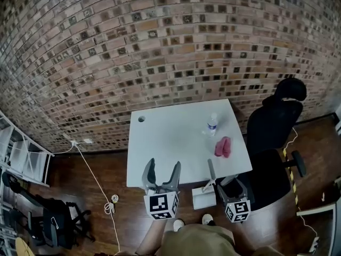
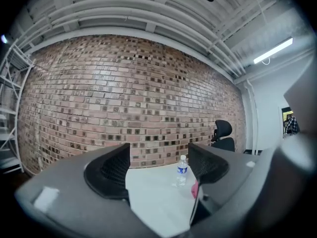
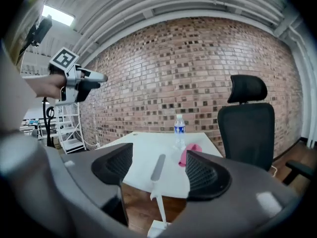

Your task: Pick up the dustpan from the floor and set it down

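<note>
Reaching: the open right claw (image 3: 159,170) frames the dustpan (image 1: 204,198) at the tabletop's (image 1: 170,137) five o'clock edge and should next close on its handle; the left claw (image 2: 159,166) is open, empty.

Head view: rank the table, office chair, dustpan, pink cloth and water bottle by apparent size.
1. table
2. office chair
3. dustpan
4. pink cloth, close to the dustpan
5. water bottle
</note>
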The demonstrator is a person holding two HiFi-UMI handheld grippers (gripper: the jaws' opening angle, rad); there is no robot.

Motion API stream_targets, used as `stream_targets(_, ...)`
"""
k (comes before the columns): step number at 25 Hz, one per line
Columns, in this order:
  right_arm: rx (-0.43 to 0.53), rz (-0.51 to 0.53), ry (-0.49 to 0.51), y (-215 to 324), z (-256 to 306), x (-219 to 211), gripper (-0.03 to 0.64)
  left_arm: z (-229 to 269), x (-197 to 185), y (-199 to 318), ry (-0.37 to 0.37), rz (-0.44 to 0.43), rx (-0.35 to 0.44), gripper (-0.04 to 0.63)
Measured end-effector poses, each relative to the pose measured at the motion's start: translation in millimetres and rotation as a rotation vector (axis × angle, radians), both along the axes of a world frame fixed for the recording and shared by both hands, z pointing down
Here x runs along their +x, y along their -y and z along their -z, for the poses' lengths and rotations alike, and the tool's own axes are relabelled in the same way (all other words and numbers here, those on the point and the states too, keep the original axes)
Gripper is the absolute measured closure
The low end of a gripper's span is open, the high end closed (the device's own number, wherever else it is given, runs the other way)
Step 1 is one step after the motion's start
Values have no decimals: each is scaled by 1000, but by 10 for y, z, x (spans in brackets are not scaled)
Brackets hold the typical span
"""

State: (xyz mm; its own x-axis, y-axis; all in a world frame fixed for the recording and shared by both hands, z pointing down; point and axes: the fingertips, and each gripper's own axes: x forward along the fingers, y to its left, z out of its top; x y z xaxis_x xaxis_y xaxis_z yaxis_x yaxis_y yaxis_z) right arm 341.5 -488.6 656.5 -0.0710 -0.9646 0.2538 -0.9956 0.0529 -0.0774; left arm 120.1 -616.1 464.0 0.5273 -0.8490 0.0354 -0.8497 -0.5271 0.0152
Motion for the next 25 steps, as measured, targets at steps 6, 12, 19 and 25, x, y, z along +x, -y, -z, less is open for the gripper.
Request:
stream_targets(6,-112,43,0,-115,-805,164,278,6,25,101,6,23,-15,249)
stream_targets(12,-204,48,43,-198,-1381,238,278,25,88,121,31,37,-10,249)
stream_targets(19,-218,102,101,-18,-1592,11,278,-55,-114,123,55,99,-33,249)
stream_targets(25,-200,136,120,345,-1596,-160,278,-60,-274,119,61,145,-38,250)
